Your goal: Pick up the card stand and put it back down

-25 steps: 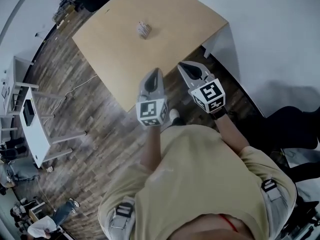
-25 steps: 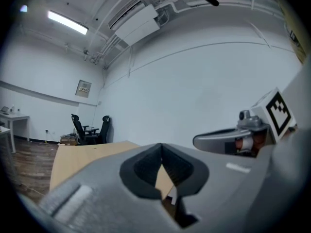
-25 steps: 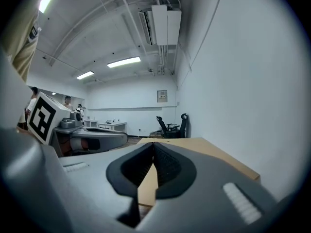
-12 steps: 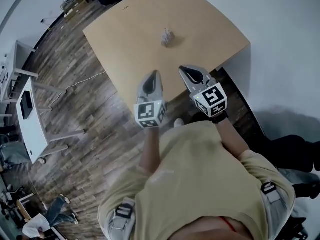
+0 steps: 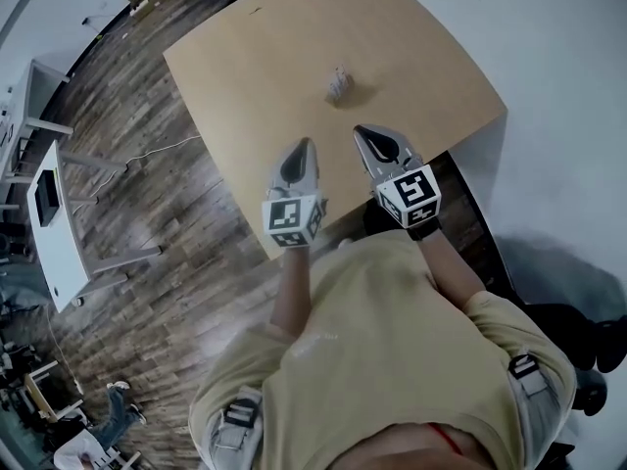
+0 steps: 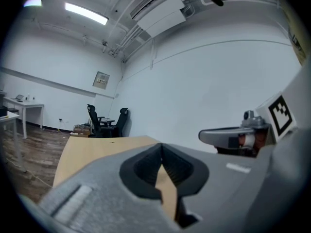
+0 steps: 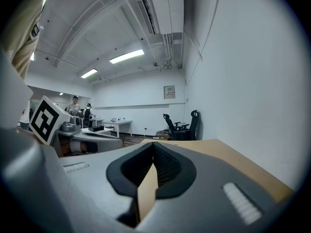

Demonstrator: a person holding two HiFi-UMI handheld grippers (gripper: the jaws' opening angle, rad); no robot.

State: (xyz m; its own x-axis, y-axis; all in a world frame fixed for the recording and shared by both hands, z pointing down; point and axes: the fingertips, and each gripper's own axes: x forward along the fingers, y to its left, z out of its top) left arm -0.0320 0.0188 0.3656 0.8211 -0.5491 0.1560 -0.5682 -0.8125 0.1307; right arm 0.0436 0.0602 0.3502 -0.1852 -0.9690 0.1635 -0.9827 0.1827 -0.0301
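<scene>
The card stand (image 5: 339, 83) is a small pale object standing near the middle of the light wooden table (image 5: 255, 57) in the head view. Both grippers hover over the table's near edge, short of the stand. My left gripper (image 5: 302, 146) is shut and empty, its tips meeting in the left gripper view (image 6: 162, 147). My right gripper (image 5: 365, 132) is also shut with nothing in it, and its jaws meet at the tip in the right gripper view (image 7: 153, 144). The stand is hidden in both gripper views.
A white desk (image 5: 51, 213) stands on the wooden floor to the left, with a cable (image 5: 162, 150) lying beside the table. Black office chairs (image 6: 104, 123) stand beyond the table's far end. A white wall runs along the right. People (image 7: 75, 103) stand far off.
The head view has shifted, so the table and card stand now sit further right and nearer the grippers. Both grippers keep the same shut pose side by side.
</scene>
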